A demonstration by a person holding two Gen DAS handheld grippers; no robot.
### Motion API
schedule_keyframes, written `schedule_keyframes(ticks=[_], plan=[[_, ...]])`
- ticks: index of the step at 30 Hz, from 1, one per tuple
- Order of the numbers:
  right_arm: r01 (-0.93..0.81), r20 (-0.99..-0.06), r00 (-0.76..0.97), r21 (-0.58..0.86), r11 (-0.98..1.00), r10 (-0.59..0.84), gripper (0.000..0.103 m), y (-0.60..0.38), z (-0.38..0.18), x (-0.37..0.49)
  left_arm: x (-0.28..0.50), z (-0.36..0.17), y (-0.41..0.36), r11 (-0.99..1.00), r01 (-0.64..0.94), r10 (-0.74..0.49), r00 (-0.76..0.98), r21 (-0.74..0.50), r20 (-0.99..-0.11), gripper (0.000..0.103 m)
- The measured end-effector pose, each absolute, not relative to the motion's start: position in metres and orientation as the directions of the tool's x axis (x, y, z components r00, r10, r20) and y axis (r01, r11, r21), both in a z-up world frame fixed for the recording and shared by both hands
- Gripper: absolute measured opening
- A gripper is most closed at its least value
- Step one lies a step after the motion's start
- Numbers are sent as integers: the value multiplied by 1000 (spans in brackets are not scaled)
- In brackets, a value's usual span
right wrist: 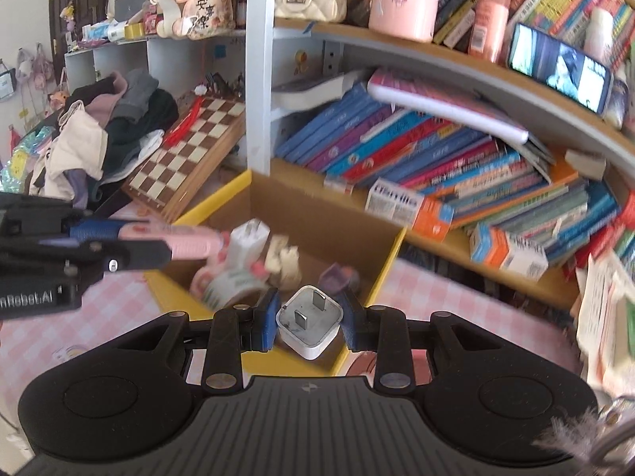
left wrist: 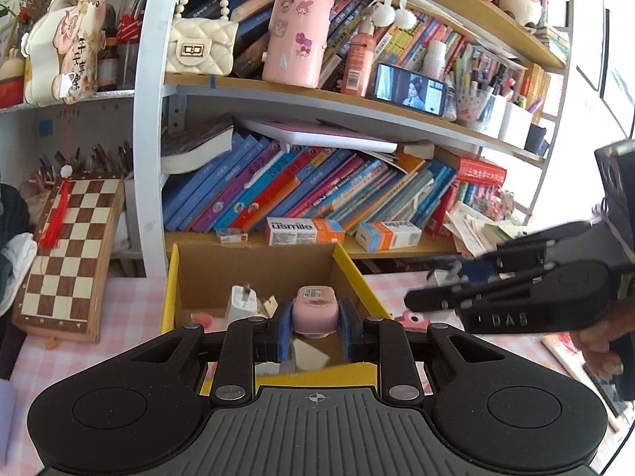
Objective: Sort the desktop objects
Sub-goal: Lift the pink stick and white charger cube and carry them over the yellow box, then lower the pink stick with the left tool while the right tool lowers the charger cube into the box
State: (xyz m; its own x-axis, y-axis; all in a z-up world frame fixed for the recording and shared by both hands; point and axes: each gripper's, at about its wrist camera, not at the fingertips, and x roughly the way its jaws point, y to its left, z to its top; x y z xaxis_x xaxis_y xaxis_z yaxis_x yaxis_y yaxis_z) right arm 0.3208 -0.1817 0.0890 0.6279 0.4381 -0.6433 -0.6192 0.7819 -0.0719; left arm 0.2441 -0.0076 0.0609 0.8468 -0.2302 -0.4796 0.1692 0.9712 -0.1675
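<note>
The left gripper [left wrist: 315, 323] clamps a small pink rounded case [left wrist: 315, 309] with a printed top label, and the right gripper [right wrist: 310, 319] clamps a white two-prong plug [right wrist: 310, 327], both above the yellow-rimmed cardboard box [left wrist: 168, 289].

Between my left jaws sits a small pink case [left wrist: 315, 309] — rounded, with a printed label on its top face — held level, pads pressing both its sides. Just beyond and below it lies the open cardboard box [left wrist: 254, 265] with yellow flaps; inside, ahead and left of my left jaws, a white charger [left wrist: 242, 301] stands prongs up beside small pale bits. Between my right jaws I hold a white plug cube [right wrist: 310, 323] — two metal prongs pointing up and away, tilted slightly, above the box's near yellow edge.
</note>
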Motion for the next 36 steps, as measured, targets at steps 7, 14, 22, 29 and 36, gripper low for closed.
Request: schedule_keyframes(ticks=[7, 14, 22, 29, 36], plan=[[-657, -661, 608, -110, 746, 439, 30, -167, 85, 360, 265, 53, -17, 978, 160, -207, 834, -134, -511, 23], [-687, -685, 572, -98, 720, 452, 30, -145, 76, 397, 282, 38, -25, 981, 147, -192, 816, -126, -545, 23], [-754, -767, 478, -109, 648, 428, 30, -109, 44, 425, 307, 16, -40, 981, 159, -192, 792, -108, -580, 23], [-782, -825, 412, -102, 615, 387, 30, -92, 13, 439, 322, -5, -48, 982, 161, -188, 756, -101, -626, 23], [-802, -863, 369, -108, 588, 346, 30, -81, -11, 452, 330, -18, -52, 982, 161, -187, 726, -101, -662, 23]])
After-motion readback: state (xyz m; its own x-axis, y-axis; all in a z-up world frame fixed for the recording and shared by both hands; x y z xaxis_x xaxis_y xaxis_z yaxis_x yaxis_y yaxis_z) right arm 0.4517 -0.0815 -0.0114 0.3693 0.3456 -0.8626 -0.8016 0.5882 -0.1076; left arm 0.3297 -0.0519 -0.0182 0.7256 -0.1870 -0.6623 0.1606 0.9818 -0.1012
